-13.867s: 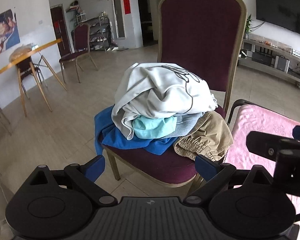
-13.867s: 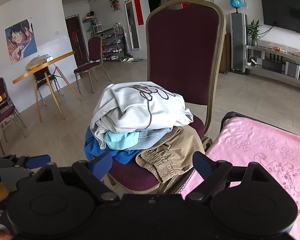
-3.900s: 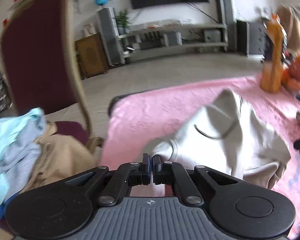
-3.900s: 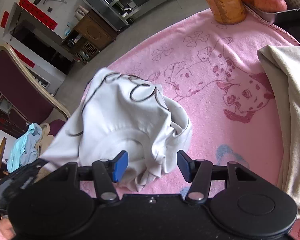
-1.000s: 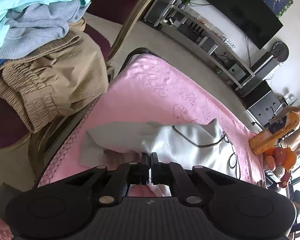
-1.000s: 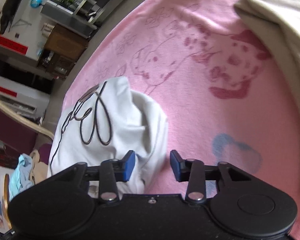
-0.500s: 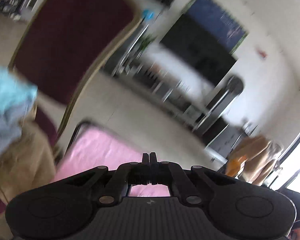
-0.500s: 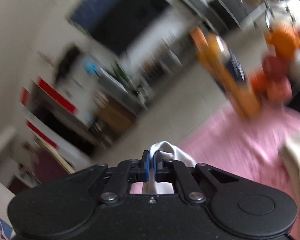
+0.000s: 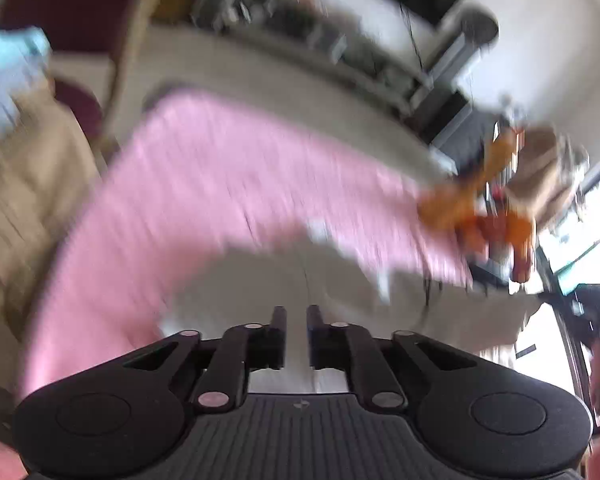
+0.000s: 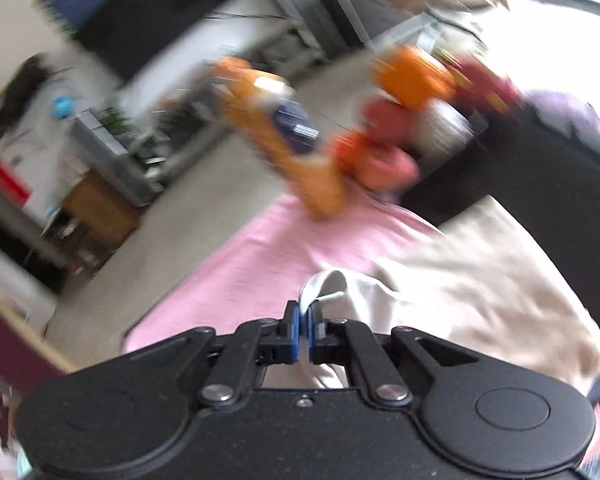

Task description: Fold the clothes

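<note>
Between my right tongs [image 10: 303, 334] I'm pinching a fold of the white hoodie [image 10: 324, 286], the blue pads pressed together on the fabric with a little loop of it poking up just past the tips. My left tongs [image 9: 296, 322] are standing a bit apart; they've just been opening, and the pads aren't gripping anything, though the pale hoodie cloth [image 9: 260, 280] is lying right under and beyond them. Everything's smeared with motion blur, so I can't tell how the garment is lying in detail, only that it's spreading over the pink blanket [image 9: 204, 184] on the table, close to my edge.

Moving outward, on the right side a beige garment [image 10: 480, 280] is lying on the pink blanket [image 10: 268, 248], just beside the hoodie fold I'm holding. Past that an orange bottle [image 10: 284, 144] is standing at the far edge next to a heap of orange and red fruit [image 10: 384, 140]. From the left view the same orange stuff [image 9: 480, 200] is sitting at the far right corner of the blanket. Off to the left, the maroon chair [image 9: 72, 4] is carrying the rest of the laundry, with tan trousers [image 9: 24, 184] hanging over the seat and something light blue [image 9: 8, 56] on top.
</note>
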### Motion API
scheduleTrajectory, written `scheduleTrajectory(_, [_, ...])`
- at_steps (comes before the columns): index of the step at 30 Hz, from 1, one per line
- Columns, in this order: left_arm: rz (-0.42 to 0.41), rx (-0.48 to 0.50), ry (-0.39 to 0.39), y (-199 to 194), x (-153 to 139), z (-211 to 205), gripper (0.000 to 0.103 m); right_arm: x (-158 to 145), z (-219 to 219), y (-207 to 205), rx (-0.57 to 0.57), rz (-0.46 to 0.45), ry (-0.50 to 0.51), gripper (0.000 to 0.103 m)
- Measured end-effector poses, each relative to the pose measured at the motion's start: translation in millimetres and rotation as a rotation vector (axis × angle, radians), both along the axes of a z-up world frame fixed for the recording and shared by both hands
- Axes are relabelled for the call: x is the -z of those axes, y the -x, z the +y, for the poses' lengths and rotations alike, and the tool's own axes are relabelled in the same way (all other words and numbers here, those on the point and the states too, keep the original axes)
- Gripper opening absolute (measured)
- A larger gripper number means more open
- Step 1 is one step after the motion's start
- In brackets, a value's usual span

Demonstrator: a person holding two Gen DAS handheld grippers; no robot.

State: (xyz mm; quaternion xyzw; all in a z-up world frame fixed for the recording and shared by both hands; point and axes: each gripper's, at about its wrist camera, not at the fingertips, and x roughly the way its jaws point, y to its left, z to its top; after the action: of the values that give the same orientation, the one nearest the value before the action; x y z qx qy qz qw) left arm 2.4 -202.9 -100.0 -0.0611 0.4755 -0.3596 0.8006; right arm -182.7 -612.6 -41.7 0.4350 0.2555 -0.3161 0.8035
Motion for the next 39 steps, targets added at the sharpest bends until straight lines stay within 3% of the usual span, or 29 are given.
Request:
scheduleTrajectory(2, [0.023, 0.049, -0.052, 6.9, 19.4, -23.4, 0.036, 24.1, -15.1, 11.0, 0.052, 0.005, -0.028, 0.004])
scheduleTrajectory(5, [-0.028, 0.058, -0.156, 3.2, 38.7, -47.0, 0.044, 48.4, -25.5, 21.4, 0.075, -0.014, -0.05, 0.012])
scheduleTrajectory(8, [-0.026, -0.007, -0.234, -11.3, 51.8, -45.2, 0.045, 69.9, -23.6, 27.2, 0.052, -0.055, -0.073, 0.041])
scheduleTrajectory(12, [0.001, -0.138, -0.263, -32.3, 66.7, -16.7, 0.057, 80.0, -15.4, 33.4, 0.014, -0.062, -0.08, 0.041])
scheduleTrajectory(15, [0.064, -0.187, -0.222, -44.6, 79.7, -7.6, 0.069, 67.1, -10.0, 35.6, -0.001, -0.106, -0.028, 0.043])
scheduleTrajectory(17, [0.064, -0.181, -0.214, -48.3, 86.8, -11.6, 0.069, 61.1, -2.1, 32.2, -0.032, -0.118, 0.017, 0.043])
scheduleTrajectory(22, [-0.022, -0.117, -0.295, -50.4, 100.9, -30.5, 0.069, 52.6, 16.0, 18.0, -0.163, -0.136, 0.091, 0.05])
scheduleTrajectory(25, [-0.051, -0.107, -0.315, -49.8, 104.8, -33.6, 0.062, 56.5, 22.9, 5.9, -0.241, -0.128, 0.074, 0.05])
scheduleTrajectory(26, [-0.073, -0.103, -0.327, -48.6, 103.5, -34.6, 0.045, 58.3, 24.5, 2.2, -0.26, -0.119, 0.068, 0.05])
scheduleTrajectory(27, [-0.095, -0.1, -0.339, -47.3, 102.2, -35.6, 0.014, 59.6, 25.7, -0.5, -0.269, -0.109, 0.066, 0.05])
scheduleTrajectory(28, [-0.103, -0.095, -0.341, -47.1, 100.6, -36.4, 0.0, 60.7, 26.9, -2.9, -0.275, -0.099, 0.064, 0.05])
scheduleTrajectory(30, [-0.089, -0.093, -0.289, -48.3, 91.8, -35.6, 0.0, 61.6, 27.7, -3.8, -0.278, -0.095, 0.062, 0.05])
scheduleTrajectory(36, [-0.184, -0.112, -0.2, -66.9, 42.2, -52.3, 0.0, 66.8, 26.9, -4.3, -0.284, -0.098, 0.027, 0.05])
scheduleTrajectory(39, [-0.154, -0.106, -0.178, -79.0, 25.4, -61.7, 0.0, 68.6, 32.7, -10.8, -0.347, -0.099, 0.014, 0.051])
